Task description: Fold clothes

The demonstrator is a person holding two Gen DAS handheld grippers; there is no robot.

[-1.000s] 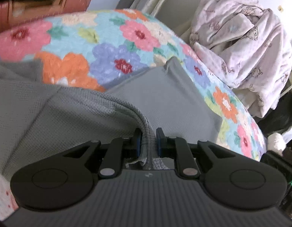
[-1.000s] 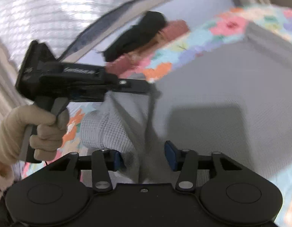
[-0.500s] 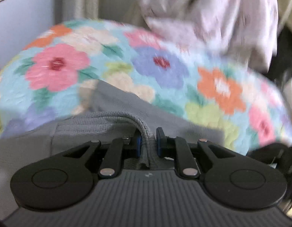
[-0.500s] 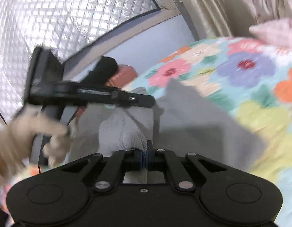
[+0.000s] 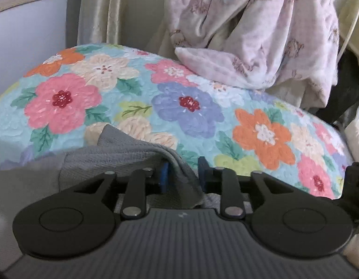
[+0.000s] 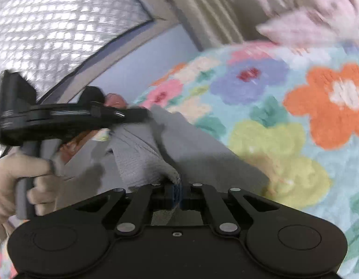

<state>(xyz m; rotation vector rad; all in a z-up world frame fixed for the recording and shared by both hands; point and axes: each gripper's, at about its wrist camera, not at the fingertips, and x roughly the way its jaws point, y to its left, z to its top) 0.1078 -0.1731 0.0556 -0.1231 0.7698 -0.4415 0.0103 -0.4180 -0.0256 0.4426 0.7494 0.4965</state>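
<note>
Now left hand-held gripper (image 5: 182,171) is opening, releasing grey garment (image 5: 132,155).

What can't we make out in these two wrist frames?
- Grey garment, left wrist view: its near part is hidden under the left gripper body, whose jaws are opening around a fold.
- Garment type: neither view shows enough to tell.
- Pink printed fabric, right wrist view: motion blur smears the print.
- Right gripper, shut on the garment: the pinched edge is hidden between the pads.
</note>
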